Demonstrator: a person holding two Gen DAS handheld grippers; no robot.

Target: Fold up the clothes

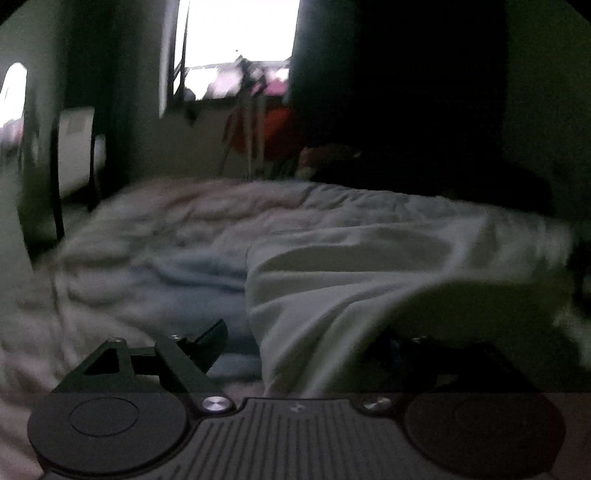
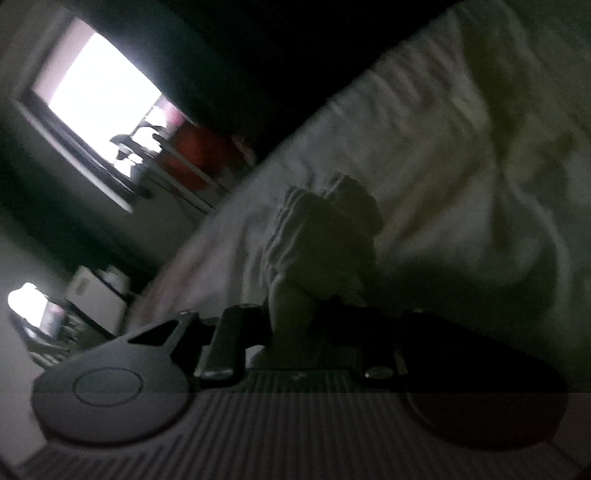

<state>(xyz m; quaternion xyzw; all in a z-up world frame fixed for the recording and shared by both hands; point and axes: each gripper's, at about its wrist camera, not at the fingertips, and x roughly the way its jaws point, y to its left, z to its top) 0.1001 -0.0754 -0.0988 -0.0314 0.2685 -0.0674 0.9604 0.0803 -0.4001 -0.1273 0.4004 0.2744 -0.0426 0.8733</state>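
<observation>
Since the cloth [image 1: 332,258] on the bed [image 1: 129,229] is limp and light, pinch its hem; left gripper [image 1: 295,343] gapes empty, right gripper [image 2: 291,325] pinches a bunched fold.

A bright window [image 1: 236,33] glowed at the back of the dark room. Something red [image 1: 277,129] sat under it. A white box [image 1: 75,144] stood by the left wall.

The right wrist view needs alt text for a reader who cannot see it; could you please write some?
The right tool has a bunched wad of pale cloth between its fingers, above a rumpled light bedsheet. The room is dim, and the picture is tilted and blurred. A bright window glows at upper left.
</observation>
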